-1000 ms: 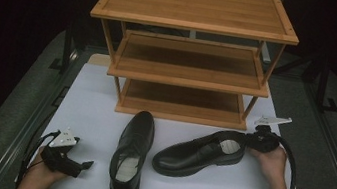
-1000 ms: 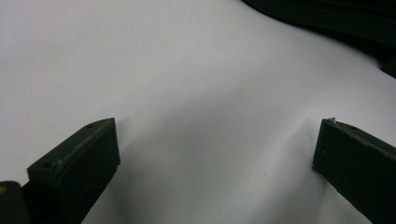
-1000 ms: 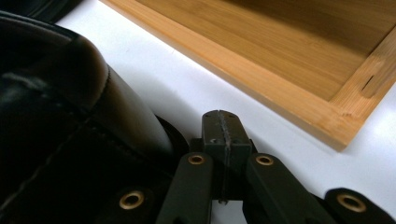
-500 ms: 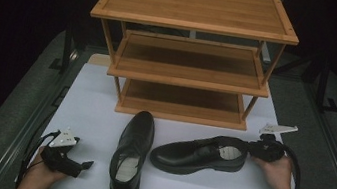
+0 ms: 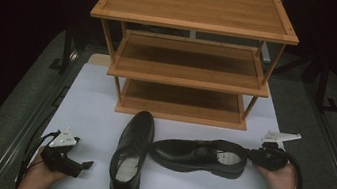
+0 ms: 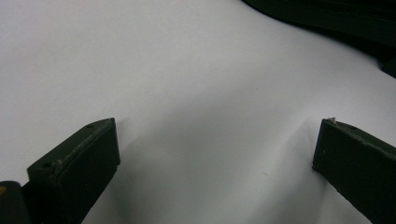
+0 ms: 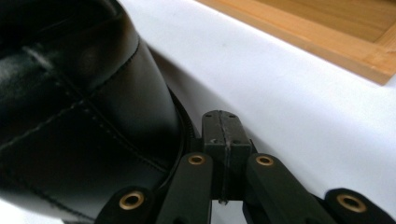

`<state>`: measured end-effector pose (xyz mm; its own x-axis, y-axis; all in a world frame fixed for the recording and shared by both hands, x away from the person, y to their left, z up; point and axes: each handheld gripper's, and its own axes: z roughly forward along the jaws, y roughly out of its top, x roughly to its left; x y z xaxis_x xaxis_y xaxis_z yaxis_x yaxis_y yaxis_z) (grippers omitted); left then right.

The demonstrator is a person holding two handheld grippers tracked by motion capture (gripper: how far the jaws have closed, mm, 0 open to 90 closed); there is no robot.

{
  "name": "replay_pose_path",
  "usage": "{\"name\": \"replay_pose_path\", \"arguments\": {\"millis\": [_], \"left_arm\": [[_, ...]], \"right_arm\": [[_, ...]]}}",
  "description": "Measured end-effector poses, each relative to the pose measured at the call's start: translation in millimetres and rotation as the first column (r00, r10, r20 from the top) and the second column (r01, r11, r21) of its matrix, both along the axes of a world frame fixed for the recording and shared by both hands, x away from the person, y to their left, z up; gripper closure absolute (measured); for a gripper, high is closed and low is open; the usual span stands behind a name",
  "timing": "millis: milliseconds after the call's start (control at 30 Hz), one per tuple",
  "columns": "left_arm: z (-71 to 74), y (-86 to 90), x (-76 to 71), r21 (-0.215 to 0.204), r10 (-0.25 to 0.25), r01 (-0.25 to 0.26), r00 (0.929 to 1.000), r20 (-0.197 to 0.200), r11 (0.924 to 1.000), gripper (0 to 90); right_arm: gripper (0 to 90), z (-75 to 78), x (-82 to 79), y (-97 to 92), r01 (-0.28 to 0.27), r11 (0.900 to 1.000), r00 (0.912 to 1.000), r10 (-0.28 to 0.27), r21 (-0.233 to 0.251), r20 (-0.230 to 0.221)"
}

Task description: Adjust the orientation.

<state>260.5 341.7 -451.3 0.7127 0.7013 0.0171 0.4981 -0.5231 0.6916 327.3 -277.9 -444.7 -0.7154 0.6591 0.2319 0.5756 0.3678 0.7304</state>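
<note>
The left gripper (image 5: 86,164) rests near the front-left corner of the white table (image 5: 90,98), jaws wide apart with nothing between them. The upright shoe (image 5: 131,153) stands toe-first toward the wooden rack (image 5: 190,52). The sideways shoe (image 5: 198,154) has swung since a second ago: its toe now touches the upright shoe's side. The right gripper (image 5: 252,156), jaws pressed together and holding nothing, sits against its heel, so it is probably being nudged into line.
</note>
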Motion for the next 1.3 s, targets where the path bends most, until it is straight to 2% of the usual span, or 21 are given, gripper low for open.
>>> {"name": "replay_pose_path", "arguments": {"millis": [333, 367, 433, 467, 700, 1100, 1300], "left_arm": [[0.0, -0.1, 0.0, 0.001, 0.0, 0.0, 1.0, 0.0, 1.0, 0.0], [0.0, -0.1, 0.0, 0.001, 0.0, 0.0, 1.0, 0.0, 1.0, 0.0], [0.0, -0.1, 0.0, 0.001, 0.0, 0.0, 1.0, 0.0, 1.0, 0.0], [0.0, -0.1, -0.1, 0.001, 0.0, 0.0, 1.0, 0.0, 1.0, 0.0], [0.0, -0.1, 0.0, 0.001, 0.0, 0.0, 1.0, 0.0, 1.0, 0.0], [0.0, -0.1, -0.1, 0.001, 0.0, 0.0, 1.0, 0.001, 1.0, 0.0], [0.0, -0.1, -0.1, 0.002, 0.0, 0.0, 1.0, 0.001, 1.0, 0.0]], "right_arm": [[90.0, 1.0, -27.7, 1.8, -0.045, 0.9989, 0.9989, 0.045, -0.01, -0.007], [90.0, 0.1, -34.4, 2.1, -0.056, 0.9984, 0.9984, 0.055, -0.012, -0.012], [90.0, -0.1, -36.6, 2.3, -0.059, 0.9982, 0.9982, 0.059, -0.013, -0.014], [90.0, -0.6, -43.5, 3.3, -0.073, 0.9972, 0.9973, 0.073, -0.014, -0.012], [89.9, 0.1, -60.3, 10.5, -0.124, 0.9922, 0.9922, 0.124, -0.015, -0.017], [89.9, 3.8, -64.4, 22.5, -0.169, 0.9851, 0.9855, 0.168, -0.032, -0.022], [89.9, 5.7, -69.2, 35.0, -0.217, 0.9755, 0.9761, 0.216, -0.038, -0.024]]}}
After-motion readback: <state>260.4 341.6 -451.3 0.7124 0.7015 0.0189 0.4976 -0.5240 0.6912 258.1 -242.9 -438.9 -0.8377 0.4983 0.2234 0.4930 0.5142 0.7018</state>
